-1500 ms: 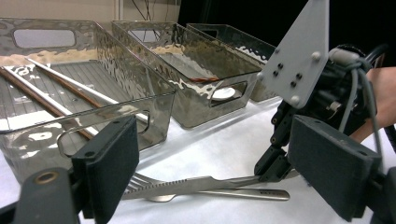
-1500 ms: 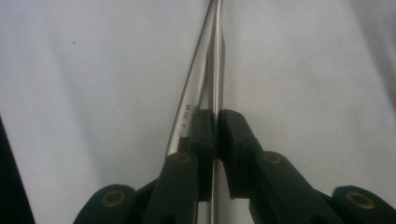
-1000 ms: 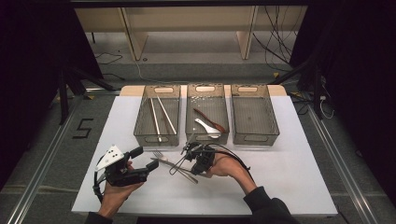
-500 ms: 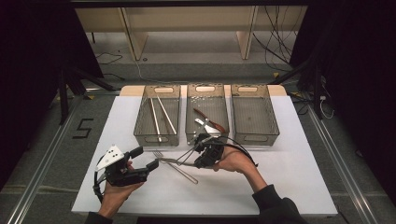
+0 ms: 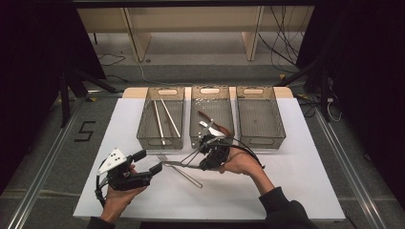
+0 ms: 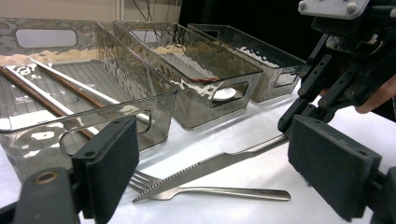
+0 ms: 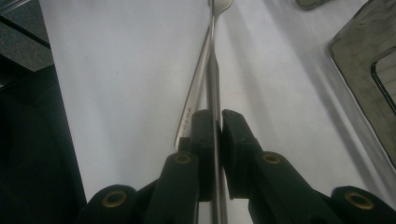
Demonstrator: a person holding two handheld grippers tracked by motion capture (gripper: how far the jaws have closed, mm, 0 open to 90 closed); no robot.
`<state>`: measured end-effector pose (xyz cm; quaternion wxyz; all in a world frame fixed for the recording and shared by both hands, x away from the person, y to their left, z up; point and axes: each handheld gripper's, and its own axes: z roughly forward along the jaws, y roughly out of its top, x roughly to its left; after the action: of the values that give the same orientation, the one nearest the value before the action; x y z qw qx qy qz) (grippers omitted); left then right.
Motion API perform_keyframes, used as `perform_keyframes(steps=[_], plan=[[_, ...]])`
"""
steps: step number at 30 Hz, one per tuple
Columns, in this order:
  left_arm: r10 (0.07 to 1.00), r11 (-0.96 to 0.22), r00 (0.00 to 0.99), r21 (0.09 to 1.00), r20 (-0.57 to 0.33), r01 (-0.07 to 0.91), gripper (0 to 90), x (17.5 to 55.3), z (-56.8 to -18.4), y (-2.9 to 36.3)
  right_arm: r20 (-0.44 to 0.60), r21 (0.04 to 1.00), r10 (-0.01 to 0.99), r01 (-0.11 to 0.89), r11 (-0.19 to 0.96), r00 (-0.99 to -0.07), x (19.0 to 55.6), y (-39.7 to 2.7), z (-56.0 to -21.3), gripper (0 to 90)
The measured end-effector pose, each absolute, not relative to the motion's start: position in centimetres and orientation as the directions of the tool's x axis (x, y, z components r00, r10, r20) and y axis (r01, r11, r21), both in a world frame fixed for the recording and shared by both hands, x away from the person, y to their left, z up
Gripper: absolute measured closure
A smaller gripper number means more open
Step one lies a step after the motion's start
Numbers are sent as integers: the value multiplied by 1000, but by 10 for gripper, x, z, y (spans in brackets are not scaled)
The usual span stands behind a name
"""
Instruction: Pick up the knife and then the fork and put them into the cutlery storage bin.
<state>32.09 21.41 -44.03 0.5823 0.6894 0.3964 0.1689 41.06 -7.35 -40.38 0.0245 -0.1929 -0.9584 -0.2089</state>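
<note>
Jaws of right gripper [image 5: 199, 153] clamp knife [image 6: 210, 168] by handle, lifting it off fork [image 6: 219, 190] at bench's near edge; left gripper [image 5: 145, 161] jaws wide, waiting.

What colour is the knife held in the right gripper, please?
Shiny silver knife, clearest in the left gripper view.

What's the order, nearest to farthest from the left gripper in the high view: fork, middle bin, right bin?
From the left gripper:
1. Fork, on the white table just right of its jaws.
2. Middle bin, farther back, centre of the row.
3. Right bin, far right end of the row.
</note>
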Motion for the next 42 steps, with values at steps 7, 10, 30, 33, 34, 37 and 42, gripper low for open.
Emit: perform_keyframes(steps=[7,10,30,33,34,37,42], plan=[[744,-7,628,937,-229,350,161,321,-440,214,130,410,379,397,821,-916,413,-79,-394,847],[743,-7,628,937,-229,350,161,321,-440,214,114,426,383,393,815,-917,415,-82,-388,846],[744,-10,628,936,-228,352,161,321,-440,214,82,512,462,435,741,-883,420,-132,-329,846],[744,-10,628,936,-228,351,161,321,-440,214,75,533,498,457,712,-864,424,-144,-318,846],[744,-10,628,936,-228,352,161,321,-440,214,72,539,509,463,704,-858,426,-149,-315,845],[744,-10,628,936,-228,351,161,321,-440,214,66,559,550,488,671,-832,433,-162,-307,845],[744,-5,627,936,-231,352,161,321,-441,214,56,581,622,532,616,-781,447,-185,-299,846]])
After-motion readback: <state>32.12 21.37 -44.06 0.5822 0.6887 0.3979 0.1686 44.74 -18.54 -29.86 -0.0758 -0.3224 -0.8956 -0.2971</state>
